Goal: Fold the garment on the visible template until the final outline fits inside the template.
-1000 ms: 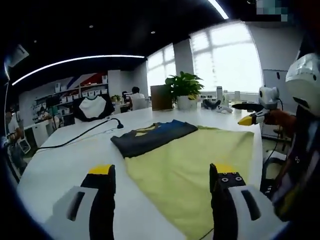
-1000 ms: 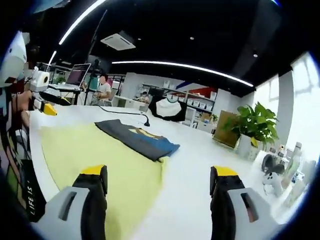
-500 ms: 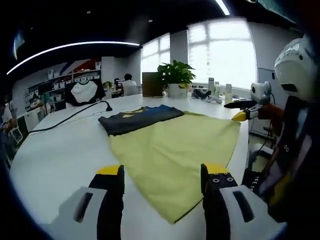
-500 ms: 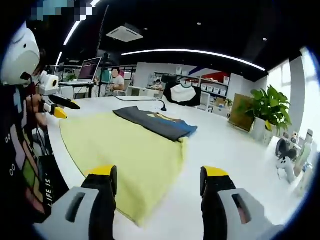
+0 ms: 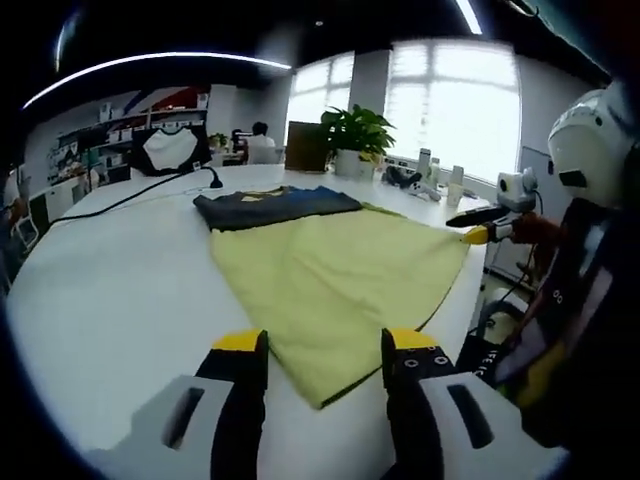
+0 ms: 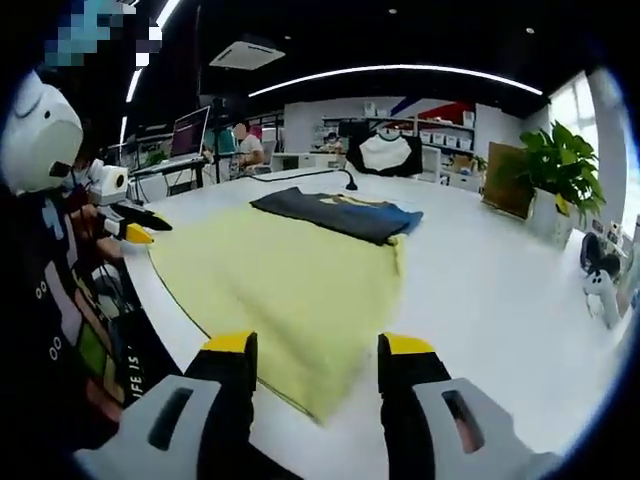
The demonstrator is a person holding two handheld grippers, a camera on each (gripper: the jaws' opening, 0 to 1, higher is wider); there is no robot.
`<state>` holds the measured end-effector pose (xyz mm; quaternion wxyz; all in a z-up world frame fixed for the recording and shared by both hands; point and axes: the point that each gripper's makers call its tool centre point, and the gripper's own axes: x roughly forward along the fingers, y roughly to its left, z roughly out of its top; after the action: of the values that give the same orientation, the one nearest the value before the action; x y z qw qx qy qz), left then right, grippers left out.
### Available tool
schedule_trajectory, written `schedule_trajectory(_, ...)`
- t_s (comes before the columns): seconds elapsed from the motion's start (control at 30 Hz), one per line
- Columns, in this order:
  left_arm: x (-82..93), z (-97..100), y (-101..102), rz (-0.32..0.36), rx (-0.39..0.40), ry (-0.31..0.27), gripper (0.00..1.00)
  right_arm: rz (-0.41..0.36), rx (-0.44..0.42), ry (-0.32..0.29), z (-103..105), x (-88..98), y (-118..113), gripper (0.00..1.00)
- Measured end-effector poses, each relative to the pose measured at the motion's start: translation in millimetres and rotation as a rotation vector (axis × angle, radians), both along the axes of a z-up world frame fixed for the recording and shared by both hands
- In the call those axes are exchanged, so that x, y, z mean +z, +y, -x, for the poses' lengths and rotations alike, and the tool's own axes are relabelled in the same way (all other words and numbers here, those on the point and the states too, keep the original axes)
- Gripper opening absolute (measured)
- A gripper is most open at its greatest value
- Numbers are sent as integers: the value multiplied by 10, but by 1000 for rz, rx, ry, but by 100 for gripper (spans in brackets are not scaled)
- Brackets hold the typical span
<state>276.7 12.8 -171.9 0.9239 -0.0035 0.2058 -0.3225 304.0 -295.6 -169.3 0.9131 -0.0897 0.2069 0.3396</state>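
Observation:
A dark folded garment point(image 5: 275, 206) with blue and yellow print lies at the far edge of a yellow-green template cloth point(image 5: 335, 275) on the white table point(image 5: 110, 290). My left gripper point(image 5: 325, 345) is open, low over the near corner of the cloth, and that corner lies between its jaws. The right gripper point(image 5: 478, 228) enters from the right at the cloth's other corner. In the right gripper view the garment point(image 6: 335, 213) lies beyond the cloth point(image 6: 285, 285). My right gripper point(image 6: 318, 347) is open over a near corner, with the left gripper point(image 6: 135, 226) at the left edge.
A potted plant point(image 5: 355, 140) and a brown box stand behind the garment. A black cable point(image 5: 130, 195) runs across the far table. Bottles and small devices point(image 5: 430, 180) sit at the back right. The person point(image 5: 585, 260) stands at the table's edge. People sit in the background.
Both cameras have sunk closer to the near corners of the yellow-green cloth. The jaws of both grippers have narrowed. The garment has stayed in place.

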Motion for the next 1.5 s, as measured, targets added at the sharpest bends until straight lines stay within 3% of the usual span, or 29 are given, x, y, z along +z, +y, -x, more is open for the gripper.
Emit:
schedule_trajectory(0.27, -61, -1, 35, -81, 6, -11, 40, 23, 20, 10, 8, -36, 36, 41)
schedule_trajectory(0.33, -80, -23, 95, -155, 17, -41, 36, 25, 20, 24, 16, -54, 41, 37)
schedule_trajectory(0.37, -75, -7, 61, -114, 21, -17, 35, 29, 16, 32, 18, -71, 37, 37)
schedule_trajectory(0.43, -76, -23, 75, -119, 30, -33, 33, 59, 16, 41, 29, -127, 25, 34)
schedule_trajectory(0.53, -79, -47, 129, -130, 62, -40, 22, 39, 16, 40, 34, -118, 38, 32)
schedule_trajectory(0.67, -84, -55, 119, -127, 73, -57, 19, 22, 12, 47, 34, -123, 58, 27)
schedule_trajectory(0.77, -82, -72, 110, -137, 91, -84, 10, 31, -9, 24, -5, -128, 77, 17)
schedule_trajectory(0.87, -80, -79, 104, -133, 94, -86, 7, 28, -18, 23, -19, -127, 61, 14)
schedule_trajectory(1.0, -78, -94, 116, -99, 112, -100, 4, 39, -33, -27, -63, -133, 46, 1)
schedule_trajectory(1.1, -76, -97, 120, -90, 118, -110, 3, 59, -20, -59, -58, -138, 72, 0)
schedule_trajectory(1.17, -73, -98, 134, -54, 134, -105, 3, 24, -28, -58, -62, -128, 64, 0)
schedule_trajectory(1.23, -61, -97, 163, -28, 150, -106, 3, 26, 26, -140, -54, -82, 112, 0)
schedule_trajectory(1.4, 16, -100, 164, -21, 152, -149, 3, -41, -47, -110, -84, -84, 63, 0)
schedule_trajectory(1.5, 129, -97, 187, 25, 171, -165, 3, -46, -45, -137, -86, 4, 60, 0)
